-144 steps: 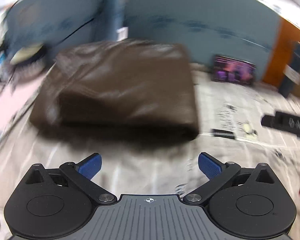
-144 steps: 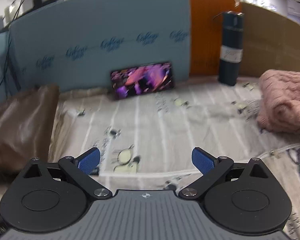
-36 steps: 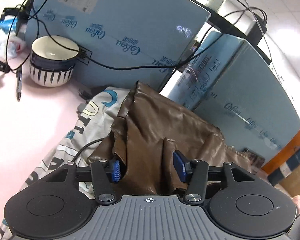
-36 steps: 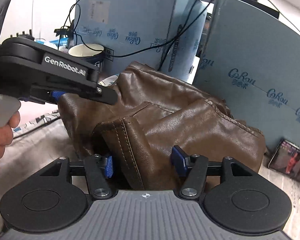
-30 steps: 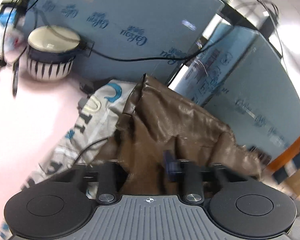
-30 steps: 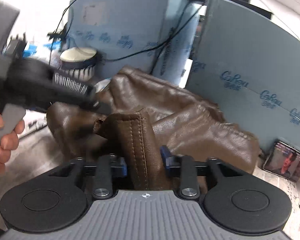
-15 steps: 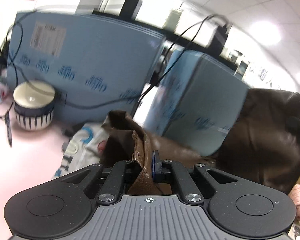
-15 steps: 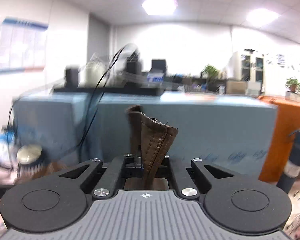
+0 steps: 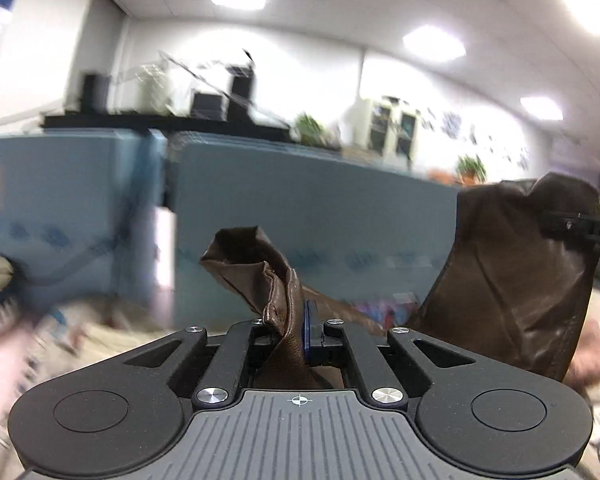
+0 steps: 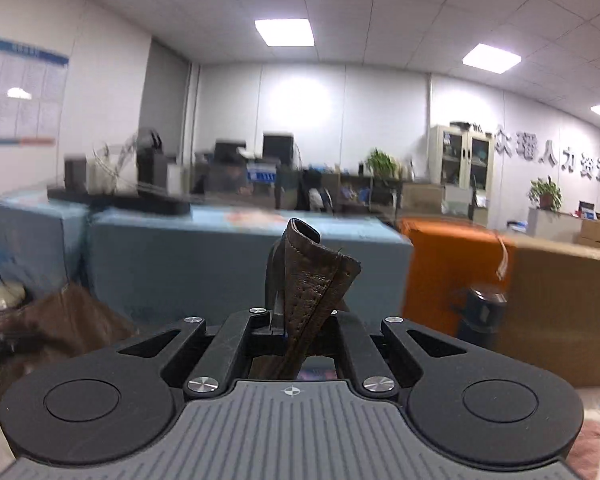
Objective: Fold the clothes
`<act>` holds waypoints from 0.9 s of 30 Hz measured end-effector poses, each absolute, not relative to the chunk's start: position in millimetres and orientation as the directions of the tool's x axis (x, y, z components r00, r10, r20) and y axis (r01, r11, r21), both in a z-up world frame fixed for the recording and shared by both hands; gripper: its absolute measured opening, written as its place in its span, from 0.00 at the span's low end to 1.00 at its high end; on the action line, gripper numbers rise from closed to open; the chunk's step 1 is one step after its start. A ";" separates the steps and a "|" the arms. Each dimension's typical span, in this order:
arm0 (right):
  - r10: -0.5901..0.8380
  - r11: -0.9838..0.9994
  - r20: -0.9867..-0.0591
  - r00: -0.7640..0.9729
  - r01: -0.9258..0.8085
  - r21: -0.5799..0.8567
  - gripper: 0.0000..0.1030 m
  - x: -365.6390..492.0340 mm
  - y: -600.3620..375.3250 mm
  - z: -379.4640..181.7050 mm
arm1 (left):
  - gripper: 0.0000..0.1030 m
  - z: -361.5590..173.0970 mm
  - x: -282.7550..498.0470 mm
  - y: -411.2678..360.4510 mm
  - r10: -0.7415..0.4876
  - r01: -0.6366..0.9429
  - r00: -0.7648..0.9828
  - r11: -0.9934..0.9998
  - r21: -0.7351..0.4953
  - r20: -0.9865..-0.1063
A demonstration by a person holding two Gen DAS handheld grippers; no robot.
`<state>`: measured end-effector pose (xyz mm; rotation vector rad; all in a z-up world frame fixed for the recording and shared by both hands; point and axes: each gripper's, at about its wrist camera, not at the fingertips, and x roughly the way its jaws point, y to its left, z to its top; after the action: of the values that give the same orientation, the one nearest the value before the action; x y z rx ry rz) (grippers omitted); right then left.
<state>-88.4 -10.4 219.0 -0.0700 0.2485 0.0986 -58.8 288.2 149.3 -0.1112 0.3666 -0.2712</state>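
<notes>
The left claw (image 9: 290, 330) is clenching a bunched fold of the brown leather garment (image 9: 260, 280), which is sticking up above its tips. To its right, more of the garment is hanging in a broad sheet. The right claw (image 10: 296, 328) is pinching a stitched edge of the same leather, standing up above its tips, with blue foam panels (image 10: 180, 264) beyond.

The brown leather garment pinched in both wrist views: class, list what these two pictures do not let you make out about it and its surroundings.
- Brown leather garment: its type and full shape; in the left wrist view the left gripper body covers its lower part.
- Right gripper pads: right wrist view, hidden behind the stitched leather edge.
- Tabletop: left wrist view, motion-blurred.
- Dark cylindrical bottle: right wrist view, blurred.
</notes>
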 end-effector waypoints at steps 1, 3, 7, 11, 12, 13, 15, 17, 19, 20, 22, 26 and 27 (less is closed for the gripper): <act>0.083 0.993 -0.291 0.953 -0.102 -0.051 0.04 -88.3 -20.0 206.9 | 0.04 142.7 -57.8 279.4 -0.292 0.252 0.884 0.956 -0.153 -0.364; 0.072 0.994 -0.371 0.926 -0.096 -0.045 0.04 -88.7 -37.6 183.7 | 0.04 131.9 -59.4 266.0 -0.303 0.270 0.859 0.953 -0.138 -0.412; 0.032 0.996 -0.461 0.887 -0.068 -0.060 0.04 -101.5 -64.8 148.7 | 0.04 113.2 -72.3 247.6 -0.319 0.293 0.812 0.947 -0.132 -0.489; 0.013 0.999 -0.513 0.858 -0.032 -0.029 0.05 -110.7 -93.0 134.2 | 0.05 97.7 -81.3 237.2 -0.299 0.289 0.777 0.951 -0.108 -0.554; 0.012 0.999 -0.529 0.848 -0.029 -0.024 0.05 -112.6 -99.6 130.3 | 0.05 94.4 -83.4 236.8 -0.284 0.275 0.774 0.956 -0.105 -0.566; 0.021 1.000 -0.547 0.837 -0.030 -0.009 0.06 -114.4 -106.7 126.7 | 0.06 91.1 -85.4 236.4 -0.269 0.260 0.770 0.960 -0.101 -0.579; 0.026 1.000 -0.580 0.814 -0.028 0.005 0.07 -115.4 -119.8 120.0 | 0.08 86.0 -91.4 238.3 -0.228 0.221 0.764 0.971 -0.087 -0.604; 0.023 1.000 -0.594 0.804 -0.014 0.020 0.15 -116.7 -132.2 115.8 | 0.13 83.1 -92.1 239.4 -0.196 0.195 0.750 0.978 -0.073 -0.631; 0.020 0.999 -0.595 0.804 -0.001 0.032 0.26 -119.3 -141.5 113.9 | 0.16 83.7 -93.3 239.0 -0.173 0.178 0.752 0.982 -0.057 -0.636; 0.013 1.000 -0.589 0.808 0.001 0.024 0.34 -120.9 -144.3 113.8 | 0.20 84.7 -93.5 238.3 -0.163 0.171 0.755 0.984 -0.050 -0.635; -0.011 1.000 -0.571 0.821 0.004 -0.013 0.40 -119.7 -148.5 114.7 | 0.28 87.3 -93.4 236.4 -0.131 0.153 0.765 0.988 -0.020 -0.630; -0.002 1.000 -0.560 0.829 -0.014 -0.023 0.46 -111.4 -163.2 121.1 | 0.57 95.6 -88.9 239.0 -0.061 0.118 0.809 0.991 0.060 -0.584; 0.016 0.999 -0.567 0.823 -0.034 -0.022 0.46 -106.9 -165.3 121.6 | 0.59 98.5 -84.4 240.4 -0.072 0.136 0.811 0.988 0.067 -0.581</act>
<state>-106.9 -165.3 121.6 -0.0312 0.6028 0.0268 -84.4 240.4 98.5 0.1070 0.6158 -0.1113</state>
